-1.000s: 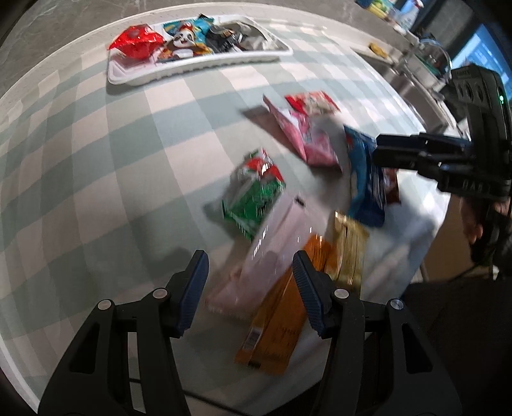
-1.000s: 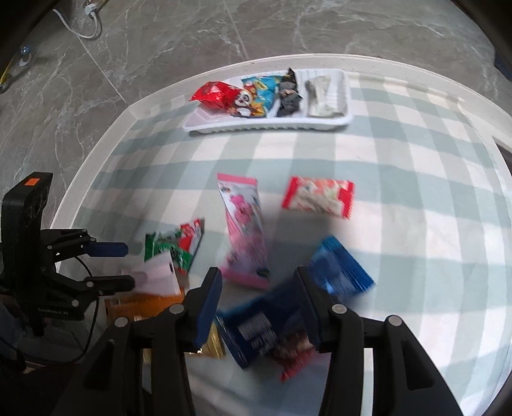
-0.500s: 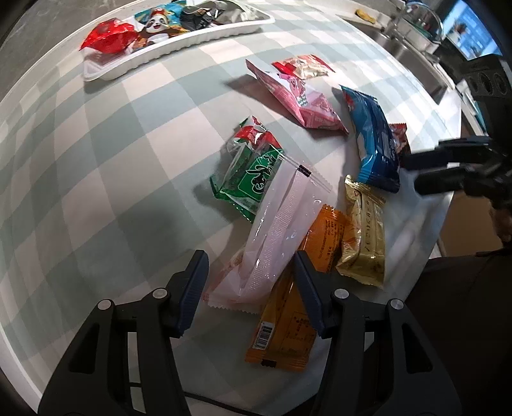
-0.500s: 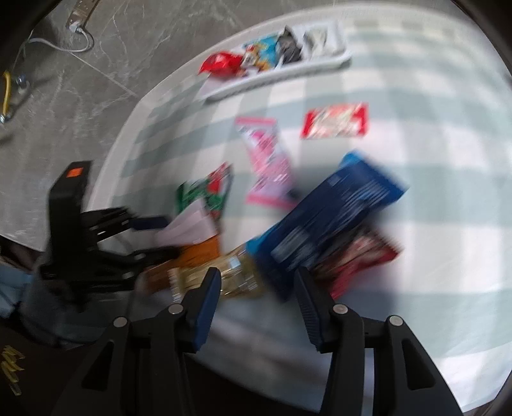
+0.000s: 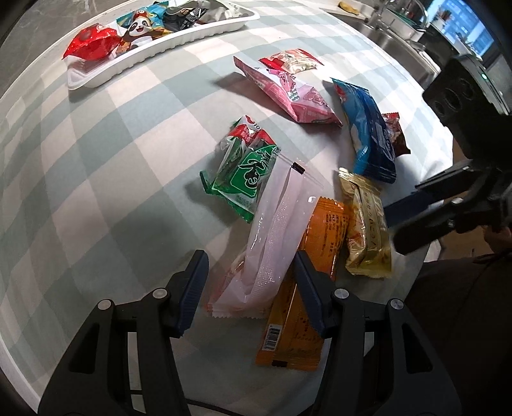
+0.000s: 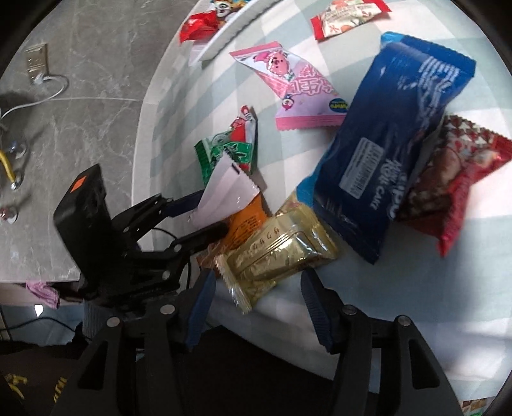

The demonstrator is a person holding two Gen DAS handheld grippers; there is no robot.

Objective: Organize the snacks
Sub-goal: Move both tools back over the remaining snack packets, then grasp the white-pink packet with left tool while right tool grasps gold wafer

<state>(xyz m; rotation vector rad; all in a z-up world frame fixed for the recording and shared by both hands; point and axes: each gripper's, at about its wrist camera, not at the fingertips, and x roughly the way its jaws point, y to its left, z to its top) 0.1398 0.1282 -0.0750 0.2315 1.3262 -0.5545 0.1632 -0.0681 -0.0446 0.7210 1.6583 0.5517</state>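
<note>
Several snack packs lie on a checked tablecloth. My left gripper (image 5: 249, 288) is open around the near end of a pale pink pack (image 5: 272, 243), which lies on an orange pack (image 5: 307, 288) and a green pack (image 5: 246, 172). My right gripper (image 6: 256, 300) is open, its jaws either side of a gold pack (image 6: 278, 252) at the table edge. A blue pack (image 6: 387, 140) lies over a dark red pack (image 6: 448, 192). A pink pack (image 6: 294, 86) and a red-and-white pack (image 6: 348, 16) lie farther off. A white tray (image 5: 153, 51) holds several packs.
The table edge runs just under my right gripper, with grey marble floor (image 6: 80, 80), a wall socket and cables to the left. A sink and counter (image 5: 393, 35) stand beyond the table's far right. The left gripper's body (image 6: 105, 236) shows in the right wrist view.
My right gripper has pulled back and down to the table edge, over the gold pack. My left gripper has moved forward around the pale pink pack.
</note>
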